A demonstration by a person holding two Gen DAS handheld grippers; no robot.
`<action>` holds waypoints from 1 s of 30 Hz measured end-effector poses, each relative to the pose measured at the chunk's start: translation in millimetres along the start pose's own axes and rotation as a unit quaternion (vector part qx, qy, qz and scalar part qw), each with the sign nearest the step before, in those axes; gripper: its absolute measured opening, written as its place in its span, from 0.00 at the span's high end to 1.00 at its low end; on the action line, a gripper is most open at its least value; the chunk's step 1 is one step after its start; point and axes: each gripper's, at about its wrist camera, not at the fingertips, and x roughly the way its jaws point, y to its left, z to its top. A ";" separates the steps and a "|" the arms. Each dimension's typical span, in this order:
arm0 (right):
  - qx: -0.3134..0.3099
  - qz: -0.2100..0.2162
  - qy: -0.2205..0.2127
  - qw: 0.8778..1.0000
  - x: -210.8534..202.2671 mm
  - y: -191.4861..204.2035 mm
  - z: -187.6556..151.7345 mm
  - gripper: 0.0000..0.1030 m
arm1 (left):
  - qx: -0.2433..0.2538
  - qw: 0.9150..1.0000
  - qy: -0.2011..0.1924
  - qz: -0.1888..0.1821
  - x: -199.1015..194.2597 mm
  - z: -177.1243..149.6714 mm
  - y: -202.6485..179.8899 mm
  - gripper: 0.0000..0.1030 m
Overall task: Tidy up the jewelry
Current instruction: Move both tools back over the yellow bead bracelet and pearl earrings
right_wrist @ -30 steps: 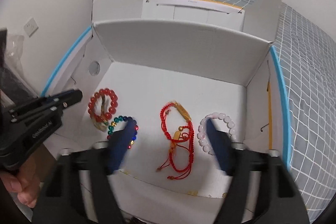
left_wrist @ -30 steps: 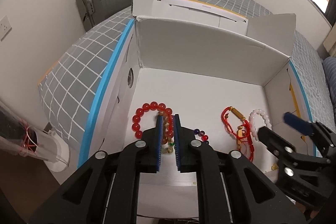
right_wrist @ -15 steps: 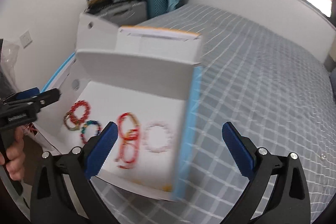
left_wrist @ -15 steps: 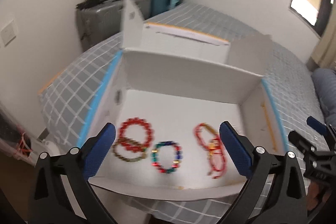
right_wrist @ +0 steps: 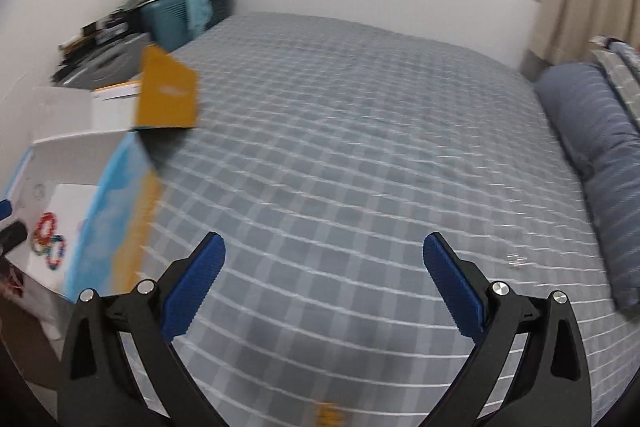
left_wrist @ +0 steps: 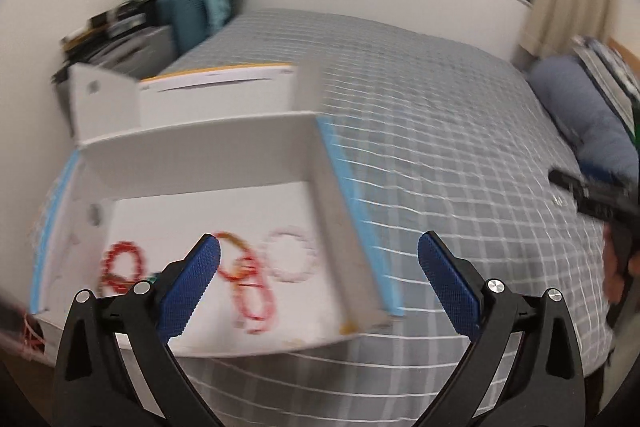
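Left hand-held gripper [left_wrist: 318, 269]: blue ribbed pads spread wide, jaws just opened, nothing between them; aimed past the right wall of the open white cardboard box [left_wrist: 208, 155]. Right hand-held gripper [right_wrist: 324, 269]: equally wide, likewise just opened and empty, above the grey checked bedspread [right_wrist: 360, 147], well apart from the box at far left.

Risks, as judged from this view: strong motion blur in both views, hence a poor read on position for any next approach; box seated at the bed's corner, near edge seemingly overhanging, so a knock from a passing gripper likely to tip or slide it; bracelets lying close together, two of them overlapping, so a later pinch liable to catch two at once or snag the cord.

Jewelry, all on the box floor: red bead bracelet [left_wrist: 120, 261] at left, overlapping a duller one; multicoloured bead bracelet [right_wrist: 56, 254], clearest in the right wrist view; red knotted cord bracelet [left_wrist: 250, 287] at centre; pale pink bead bracelet [left_wrist: 290, 255] near the right wall. Fine detail lost to blur.
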 end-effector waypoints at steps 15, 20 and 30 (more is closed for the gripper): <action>0.093 -0.097 0.025 0.991 33.0 -196.3 -36.6 0.11 | 0.071 0.996 0.028 -0.047 48.0 -50.3 -177.3 0.05; 0.108 -0.090 0.066 0.988 66.1 -226.9 -44.7 0.26 | 0.093 0.992 0.054 -0.068 62.5 -78.0 -223.1 0.05; 0.144 -0.097 0.154 0.973 134.4 -262.1 -56.7 0.27 | 0.126 0.981 0.117 -0.092 104.1 -118.8 -262.5 0.05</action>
